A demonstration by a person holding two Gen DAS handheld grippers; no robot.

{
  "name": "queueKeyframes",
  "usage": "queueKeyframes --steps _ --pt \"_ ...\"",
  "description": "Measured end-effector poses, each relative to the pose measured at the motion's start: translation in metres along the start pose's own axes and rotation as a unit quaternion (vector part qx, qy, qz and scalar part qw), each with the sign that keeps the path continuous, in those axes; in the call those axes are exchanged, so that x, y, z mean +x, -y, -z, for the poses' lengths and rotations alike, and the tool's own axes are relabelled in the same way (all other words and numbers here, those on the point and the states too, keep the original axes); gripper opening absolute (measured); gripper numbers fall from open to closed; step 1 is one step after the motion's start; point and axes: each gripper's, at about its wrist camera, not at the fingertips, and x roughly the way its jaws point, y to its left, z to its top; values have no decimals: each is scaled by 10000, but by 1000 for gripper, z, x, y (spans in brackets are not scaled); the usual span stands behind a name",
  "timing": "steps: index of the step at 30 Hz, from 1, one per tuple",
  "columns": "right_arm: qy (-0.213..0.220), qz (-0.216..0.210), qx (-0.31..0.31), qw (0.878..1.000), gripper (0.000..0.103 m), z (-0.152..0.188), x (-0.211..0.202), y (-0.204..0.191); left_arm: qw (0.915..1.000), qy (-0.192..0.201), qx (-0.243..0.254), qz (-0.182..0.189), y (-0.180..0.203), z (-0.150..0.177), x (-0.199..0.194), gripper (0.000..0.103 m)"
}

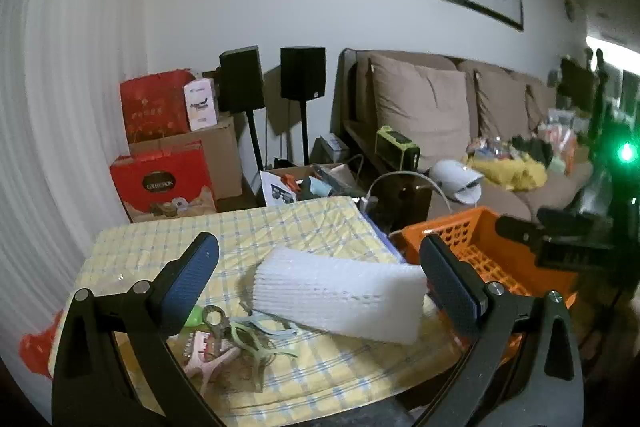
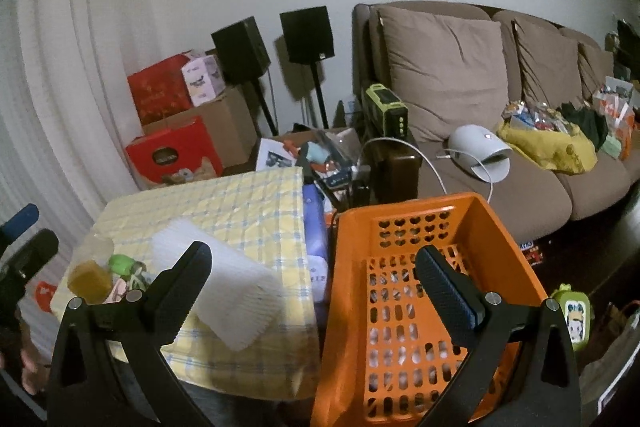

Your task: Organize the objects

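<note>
Left hand-held gripper (image 1: 320,263) up close, jaws spread wide and holding nothing, hanging over the near part of the surface (image 1: 280,223) with its yellow checked cloth. Right between the fingers lies the white foam net sleeve (image 1: 340,295), flat on the cloth toward the right edge, its right end just beside the right finger; whether they touch, can't tell. Near the left finger, at the near left corner, there's a small heap: a pink clip (image 1: 208,359), tangled greenish bands (image 1: 260,339), a bit of green plastic (image 1: 196,317).

Over to the right hand-held gripper (image 2: 316,275), also released, nothing between the fingers. Its left finger hangs above the foam sleeve's near end, its right finger above the orange basket (image 2: 400,223). That basket sits just beside the surface's right edge, a heart-cut wall at its far end, slotted floor showing. Beyond it, a brown sofa (image 2: 440,79) along the wall.
</note>
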Motion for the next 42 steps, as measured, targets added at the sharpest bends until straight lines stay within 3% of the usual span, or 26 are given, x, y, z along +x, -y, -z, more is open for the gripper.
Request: queueKeyframes --steps 3,11,21,31,42 --pt "24 67 43 10000 103 -2 -2 5 9998 19 -135 130 -1 -6 -2 101" --pt "5 107 247 9996 103 -5 -2 19 9995 -120 200 222 13 -16 6 101" --pt "32 231 614 9978 103 -7 -5 41 9986 -137 142 497 19 -28 11 101" --pt "-89 164 614 9979 103 -6 -1 42 9933 -836 -189 778 6 -19 51 101" --pt "-276 129 672 9973 103 -2 7 45 9931 -985 77 631 11 -9 73 101"
